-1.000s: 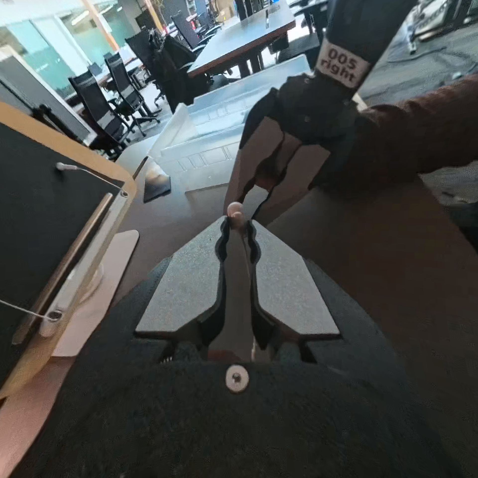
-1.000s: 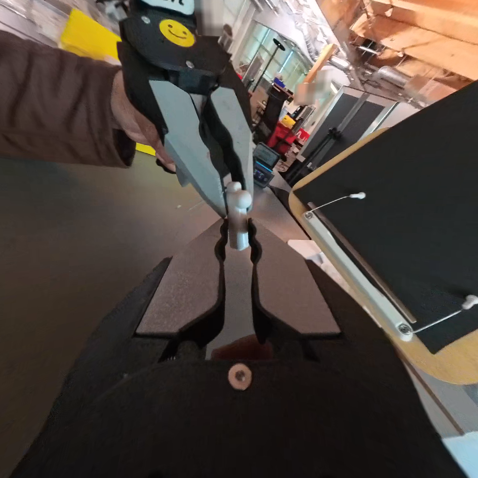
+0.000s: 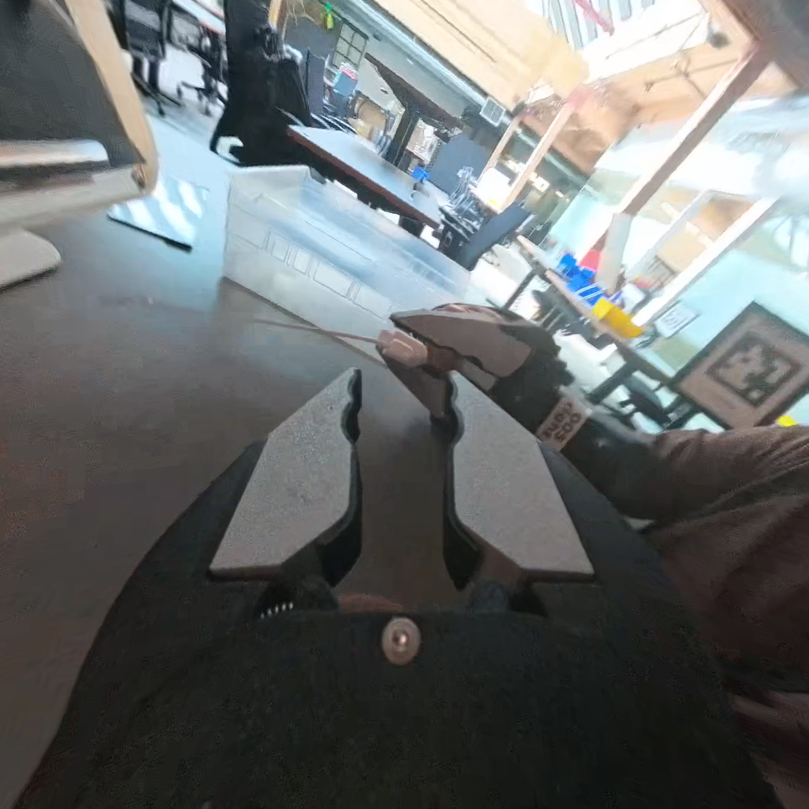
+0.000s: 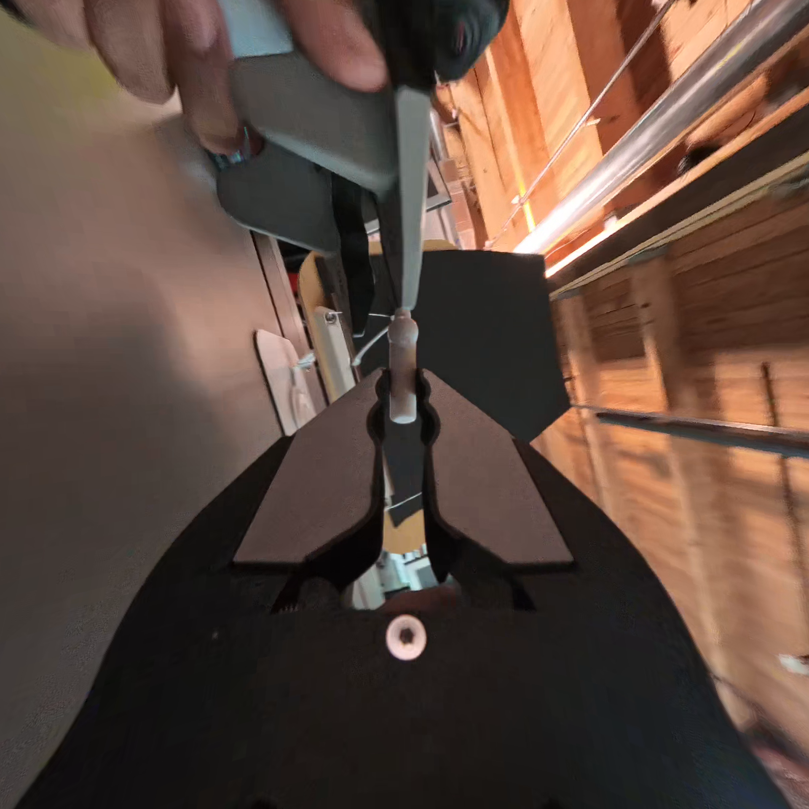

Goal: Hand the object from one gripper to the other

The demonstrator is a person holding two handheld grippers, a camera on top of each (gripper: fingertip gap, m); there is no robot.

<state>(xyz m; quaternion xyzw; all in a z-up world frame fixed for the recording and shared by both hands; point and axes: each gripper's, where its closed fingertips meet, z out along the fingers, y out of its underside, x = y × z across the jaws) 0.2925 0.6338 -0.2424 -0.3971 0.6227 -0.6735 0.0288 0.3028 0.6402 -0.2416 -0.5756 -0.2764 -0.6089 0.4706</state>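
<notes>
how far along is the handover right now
Done: the left gripper is open and empty. In hand: the right gripper is shut on the white peg, with a thin wire trailing from the peg's tip. Left: nothing of the handover itself; the grippers are close together.

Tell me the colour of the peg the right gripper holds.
Pale off-white peg, clearest in the right wrist view.

Left gripper: matt, grainy grey plastic jaws, shiny metal screw. Peg looks like smooth pale plastic. Bench dark, smooth, low sheen. Bin is clear glossy plastic. Sleeve is brown cloth.
</notes>
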